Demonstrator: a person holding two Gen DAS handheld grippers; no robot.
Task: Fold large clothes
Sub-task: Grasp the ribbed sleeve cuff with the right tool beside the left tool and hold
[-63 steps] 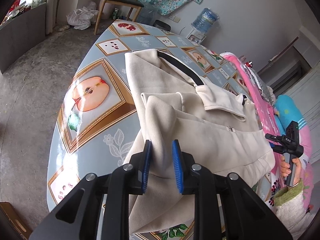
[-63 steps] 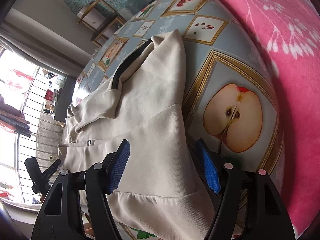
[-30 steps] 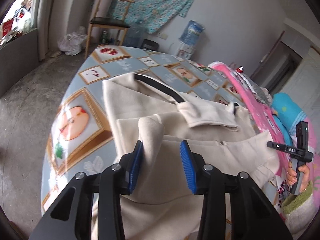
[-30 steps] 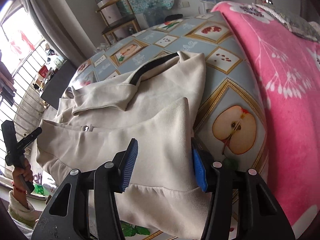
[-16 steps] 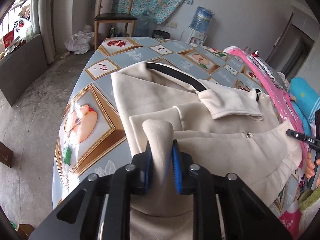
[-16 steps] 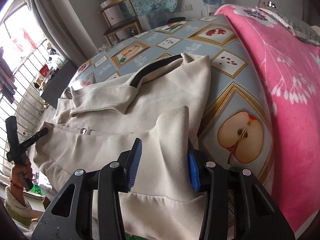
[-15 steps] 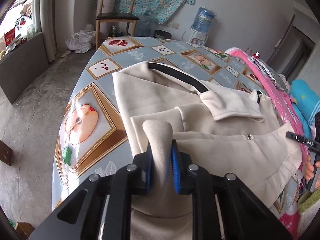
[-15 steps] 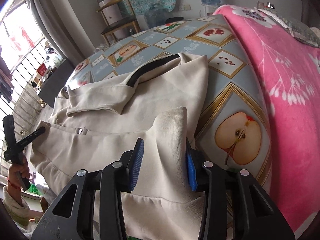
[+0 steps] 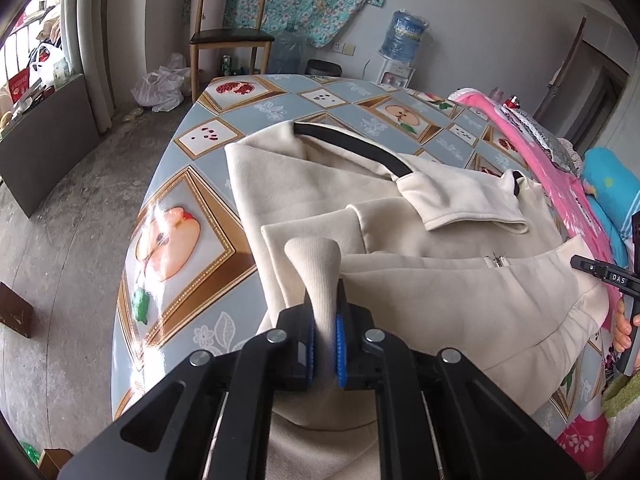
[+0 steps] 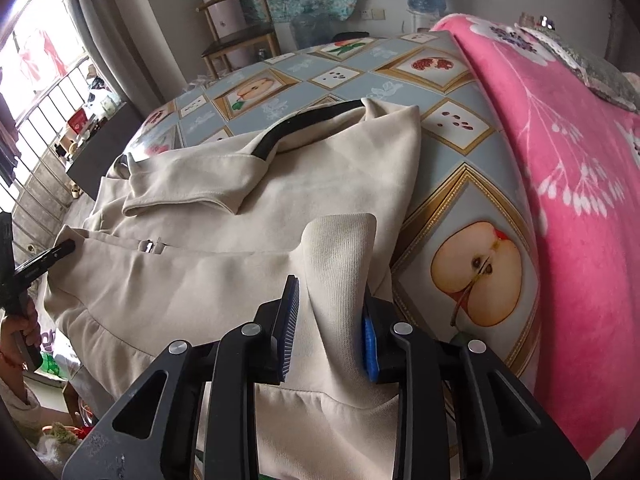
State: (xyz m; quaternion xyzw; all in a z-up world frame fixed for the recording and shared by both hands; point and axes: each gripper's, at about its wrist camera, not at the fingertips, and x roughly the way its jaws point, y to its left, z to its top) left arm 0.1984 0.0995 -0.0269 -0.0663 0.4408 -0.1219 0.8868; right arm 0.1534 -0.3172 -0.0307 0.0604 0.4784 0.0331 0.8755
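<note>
Grey-walled room, concrete floor; one wooden chair (image 9: 230, 16) and one water dispenser bottle (image 9: 404, 32) stand by the far wall. One table (image 9: 208, 136) under a fruit-print oilcloth carries the work; one pink blanket (image 10: 568, 184) lies along its right side. One beige jacket (image 9: 440, 280) with a black collar band (image 9: 352, 148) lies spread on the table, its hem hanging over the near edge.

Change noted: a second ago the left gripper (image 9: 325, 320) stood apart around a ribbed cuff; it is now clamped tight on that cuff, fabric bunched upward between the blue pads. The right gripper (image 10: 329, 316) has narrowed over the same interval around the second ribbed corner, but fabric there is not yet visibly pinched; its jaws remain partly apart.

Judgement: one hold of two is secured. The fold cannot begin until the right side closes.
</note>
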